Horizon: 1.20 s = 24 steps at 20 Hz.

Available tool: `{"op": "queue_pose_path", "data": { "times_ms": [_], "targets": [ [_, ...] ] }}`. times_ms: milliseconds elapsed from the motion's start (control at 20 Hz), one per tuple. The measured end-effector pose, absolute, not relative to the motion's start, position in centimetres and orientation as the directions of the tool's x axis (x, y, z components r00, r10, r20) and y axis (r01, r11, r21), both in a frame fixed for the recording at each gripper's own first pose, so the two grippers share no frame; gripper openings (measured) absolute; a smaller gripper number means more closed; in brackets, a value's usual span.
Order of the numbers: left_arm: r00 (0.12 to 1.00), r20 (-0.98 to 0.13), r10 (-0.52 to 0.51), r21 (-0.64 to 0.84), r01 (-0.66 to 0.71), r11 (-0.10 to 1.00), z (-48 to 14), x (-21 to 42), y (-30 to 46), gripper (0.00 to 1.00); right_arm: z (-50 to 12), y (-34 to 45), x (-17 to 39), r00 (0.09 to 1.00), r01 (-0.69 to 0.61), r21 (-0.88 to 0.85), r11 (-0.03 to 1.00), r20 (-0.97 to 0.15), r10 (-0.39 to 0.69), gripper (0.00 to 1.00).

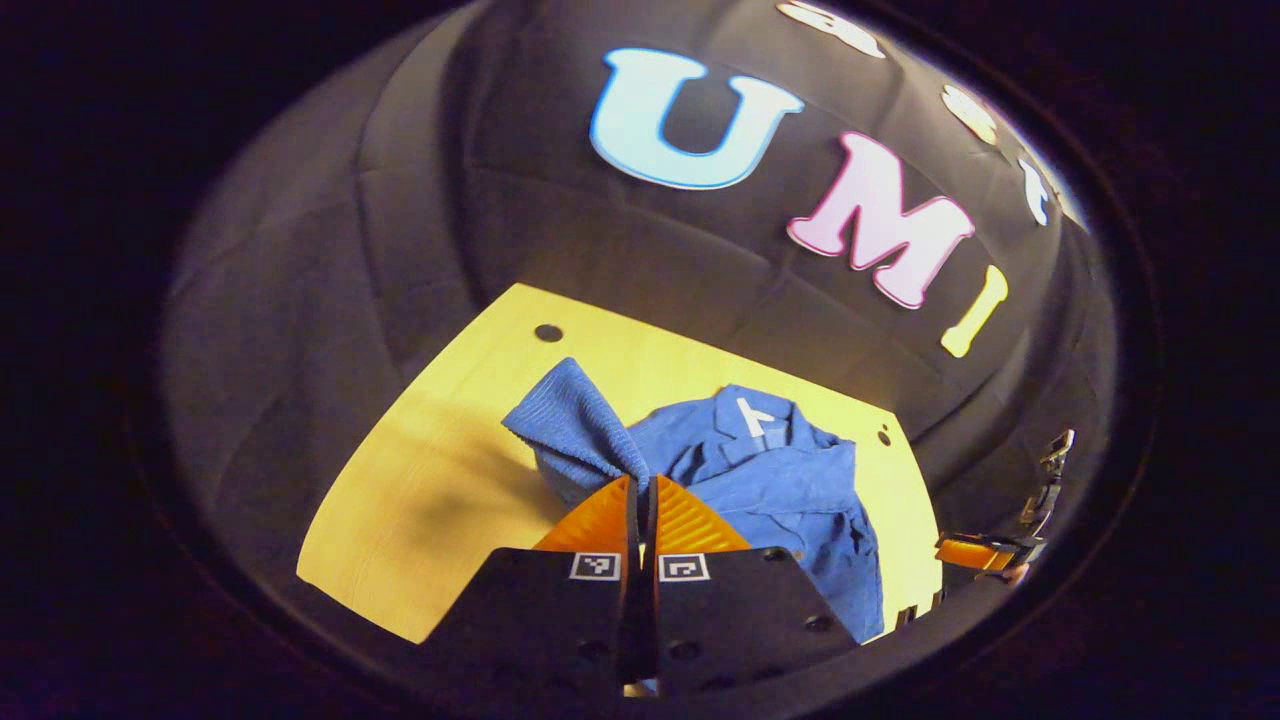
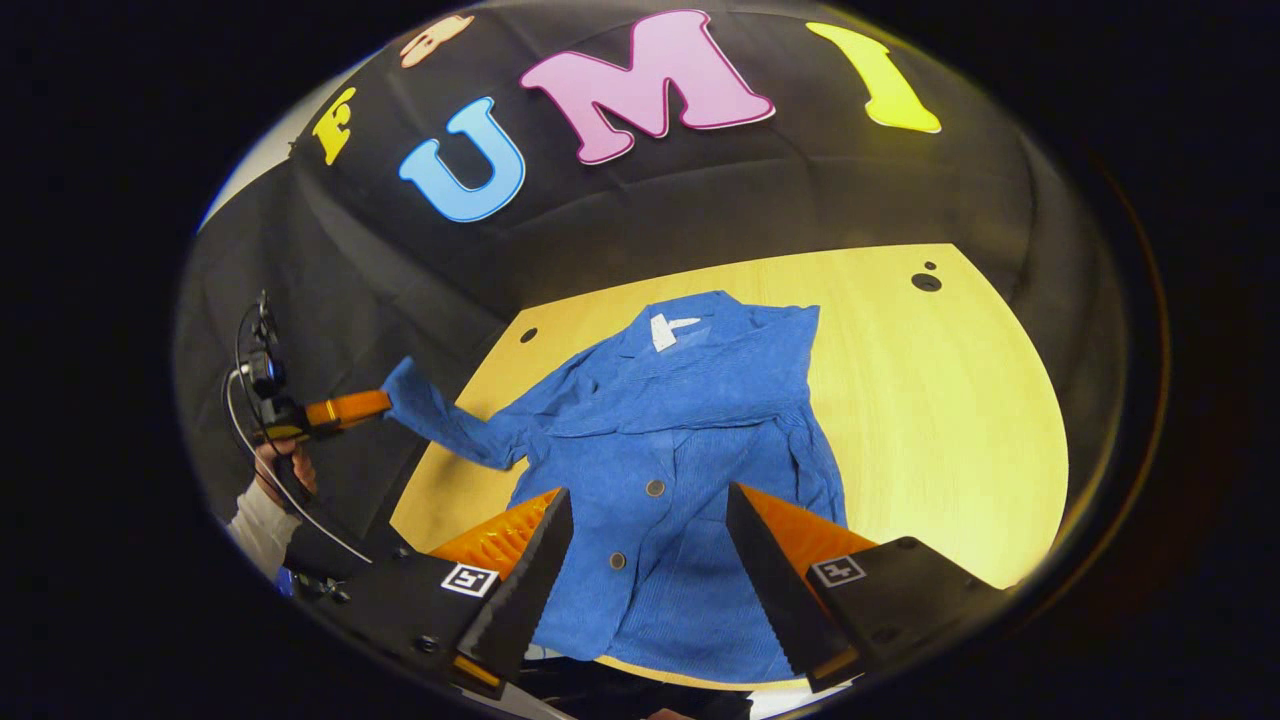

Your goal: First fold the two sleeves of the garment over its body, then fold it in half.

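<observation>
1. Blue corduroy jacket [image 2: 660, 450] lies front-up on the yellow wooden counter [image 2: 950, 400], collar toward twelve o'clock in the right gripper view, buttons running down toward six.
2. My left claw [image 1: 640, 492] has its orange fingers pressed together on the cuff of one sleeve [image 1: 575, 415], which is lifted off the counter at about nine o'clock of the jacket's body.
3. My right claw [image 2: 640, 530] hangs over the hem with its fingers spread wide, gripping nothing.
4. The other sleeve appears already laid along the body at three o'clock, though I can't be sure.
5. To do this well, I'd carry the cuff across toward three o'clock, keeping it low and taut so the fold lands at the shoulder seam.
6. I'd release only once the sleeve lies flat over the buttons.
</observation>
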<state>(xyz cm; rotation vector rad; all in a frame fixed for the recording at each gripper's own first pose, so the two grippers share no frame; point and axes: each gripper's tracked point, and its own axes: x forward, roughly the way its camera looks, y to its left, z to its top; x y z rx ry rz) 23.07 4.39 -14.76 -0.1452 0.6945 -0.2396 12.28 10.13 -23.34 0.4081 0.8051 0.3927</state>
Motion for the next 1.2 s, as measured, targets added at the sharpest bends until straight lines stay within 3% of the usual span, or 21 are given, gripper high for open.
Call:
{"op": "queue_pose_path", "data": {
  "times_ms": [300,600,800,950,1050,1150,1200],
  "targets": [
    [0.655,-0.632,-0.414,-0.193,0.384,0.903,-14.6,27.2,-10.7,0.0,-24.5,6.5,10.7,0.647,-0.121,0.497,0.859,-0.617,0.448,0.98],
    [0.432,-0.708,-0.559,-0.295,0.539,0.789,-21.7,28.6,-26.0,0.0,-26.4,3.0,8.0,0.655,-0.02,0.513,0.858,-0.641,0.399,0.98],
    [0.344,-0.772,-0.535,-0.255,0.603,0.756,-27.0,29.8,-30.8,0.0,-27.7,1.2,6.4,0.653,0.055,0.52,0.853,-0.665,0.363,0.98],
    [0.272,-0.856,-0.44,-0.196,0.615,0.763,-32.3,29.8,-32.9,0.0,-28.4,-0.2,5.5,0.646,0.086,0.508,0.857,-0.683,0.34,0.98],
    [0.213,-0.876,-0.433,-0.217,0.628,0.747,-34.5,29.7,-33.7,0.0,-28.8,-0.8,5.3,0.643,0.102,0.505,0.857,-0.691,0.331,0.98],
    [0.14,-0.848,-0.511,-0.334,0.608,0.721,-34.0,28.2,-35.1,0.07,-29.0,-1.2,5.2,0.644,0.116,0.508,0.853,-0.693,0.325,0.98],
    [0.151,-0.827,-0.541,-0.361,0.596,0.717,-33.9,28.4,-35.8,0.34,-29.1,-1.4,5.2,0.646,0.123,0.509,0.852,-0.693,0.32,0.98]
  ]
}}
